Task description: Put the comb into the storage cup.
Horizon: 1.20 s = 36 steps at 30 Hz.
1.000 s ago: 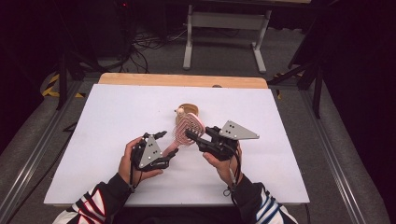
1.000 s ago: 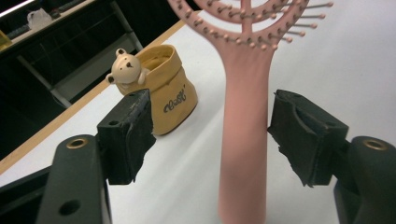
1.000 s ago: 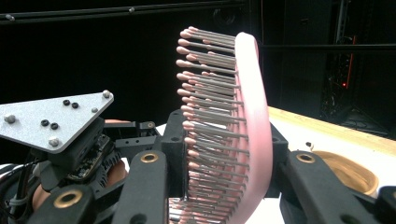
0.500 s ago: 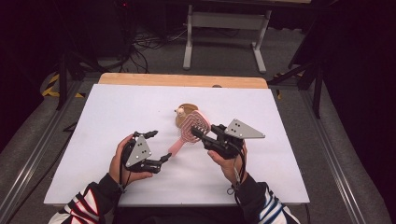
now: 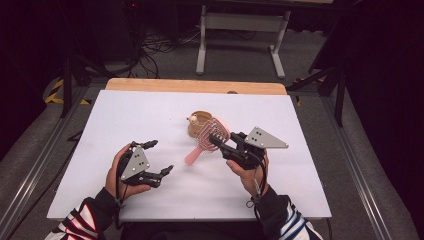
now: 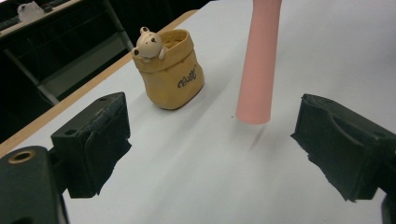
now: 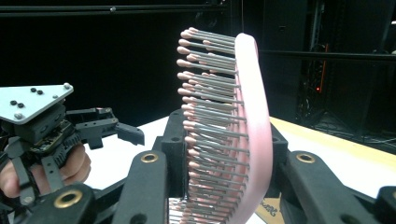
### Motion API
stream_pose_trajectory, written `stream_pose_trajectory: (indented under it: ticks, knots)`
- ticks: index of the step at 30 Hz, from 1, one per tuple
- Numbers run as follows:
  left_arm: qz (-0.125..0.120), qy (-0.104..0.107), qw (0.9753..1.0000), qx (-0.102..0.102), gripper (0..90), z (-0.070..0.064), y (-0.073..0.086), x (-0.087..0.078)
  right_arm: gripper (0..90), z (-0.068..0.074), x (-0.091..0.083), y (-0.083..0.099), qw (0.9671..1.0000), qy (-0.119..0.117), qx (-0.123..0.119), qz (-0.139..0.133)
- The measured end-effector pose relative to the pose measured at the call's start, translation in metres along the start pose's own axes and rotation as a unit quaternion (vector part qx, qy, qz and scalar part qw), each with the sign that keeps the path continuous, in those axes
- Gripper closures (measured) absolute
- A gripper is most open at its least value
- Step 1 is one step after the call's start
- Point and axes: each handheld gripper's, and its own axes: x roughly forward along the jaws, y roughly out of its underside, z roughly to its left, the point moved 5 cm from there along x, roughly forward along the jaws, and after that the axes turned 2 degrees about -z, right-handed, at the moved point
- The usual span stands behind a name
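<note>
Right gripper clamps pink hairbrush by its head; left gripper released, apparently just above table.

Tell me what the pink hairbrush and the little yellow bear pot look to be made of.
The hairbrush, clamped at its head by the right gripper, looks like smooth matt pink plastic: even colour, rounded moulded handle. Its bristles look like thin grey pins with pink tips, plastic or metal, hard to say. The pot looks like glazed ceramic or resin, with a soft sheen, moulded folds and a printed word.
</note>
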Motion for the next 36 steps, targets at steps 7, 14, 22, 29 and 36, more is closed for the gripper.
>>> stream_pose_trajectory:
  ticks: [7,14,22,29,36]
  knots:
    - [-0.001,-0.004,1.0,-0.007,11.1,0.005,0.009,-0.008,64.6,-0.002,-0.002,-0.002,1.0,0.005,-0.005,-0.001]
    - [-0.004,-0.011,0.9998,-0.017,9.8,0.009,0.018,-0.018,64.6,-0.003,-0.004,-0.004,0.9999,0.008,-0.008,-0.004]
    - [-0.011,-0.021,0.9991,-0.036,9.3,0.012,0.027,-0.036,64.6,-0.006,-0.006,-0.006,0.9999,0.011,-0.01,-0.007]
    - [-0.007,-0.028,0.9986,-0.043,9.1,0.013,0.036,-0.041,64.6,-0.007,-0.008,-0.009,0.9997,0.016,-0.014,-0.011]
    - [-0.002,-0.031,0.9983,-0.05,8.9,0.015,0.041,-0.046,64.6,-0.01,-0.011,-0.013,0.9995,0.022,-0.017,-0.016]
